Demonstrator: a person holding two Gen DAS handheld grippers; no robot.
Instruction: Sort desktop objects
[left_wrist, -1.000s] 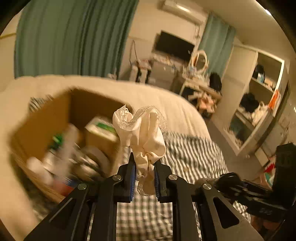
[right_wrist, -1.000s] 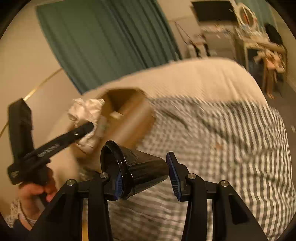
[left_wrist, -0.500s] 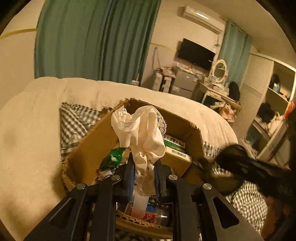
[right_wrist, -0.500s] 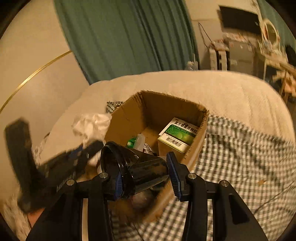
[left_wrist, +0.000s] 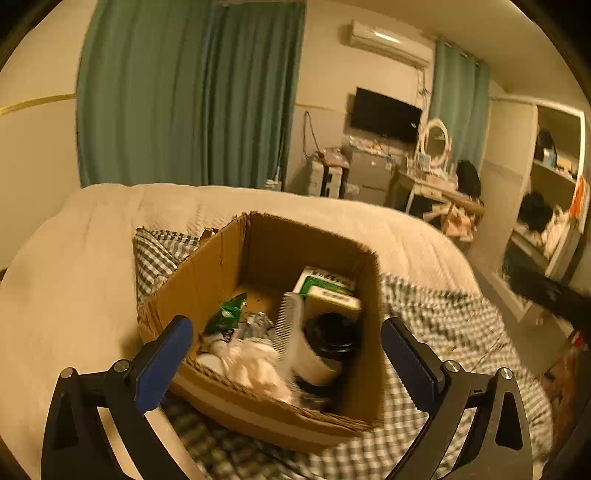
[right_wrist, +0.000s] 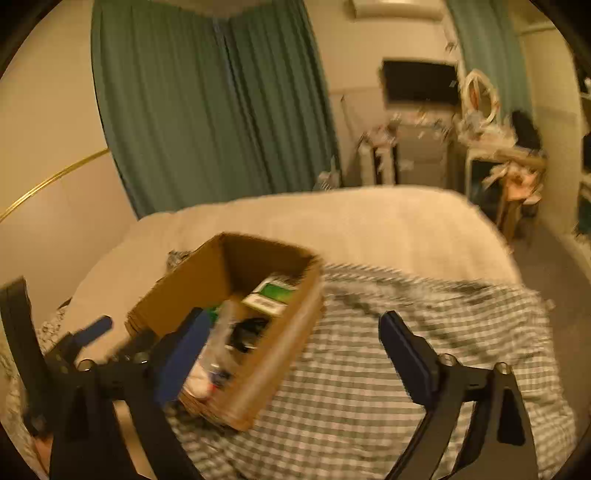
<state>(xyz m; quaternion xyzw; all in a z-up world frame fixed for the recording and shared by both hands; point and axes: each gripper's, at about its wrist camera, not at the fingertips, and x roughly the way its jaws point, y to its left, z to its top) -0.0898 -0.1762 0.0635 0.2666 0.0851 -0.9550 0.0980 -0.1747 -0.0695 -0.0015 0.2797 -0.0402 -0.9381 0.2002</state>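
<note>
A cardboard box (left_wrist: 236, 258) is seen standing open-topped on a checked cloth (left_wrist: 436, 325) spread over a cream bed (left_wrist: 74, 280), and everything else is placed against it. Beyond the box's far wall a broad stretch of bare bedcover is left free, and to its right the cloth runs unoccupied toward the bed's edge. The left gripper (left_wrist: 286, 354) is held above the box's near rim with its blue-padded jaws spread wide and nothing between them; the right gripper (right_wrist: 291, 347) is held to the right of the box, equally wide apart and empty. Inside the box, a white cloth bundle (left_wrist: 255, 365) is found against the near wall, a black cup (left_wrist: 332, 338) just right of it, a pale comb (left_wrist: 288, 321) leaning between the two, a green packet (left_wrist: 231, 308) toward the left wall, and a green-and-white carton (left_wrist: 328, 290) at the far right corner. The near-wall contents are blurred by motion, so finer detail cannot be made out. In the right wrist view the box's near left corner is hidden behind a gripper finger (right_wrist: 181, 354), and the contents are smeared.
</note>
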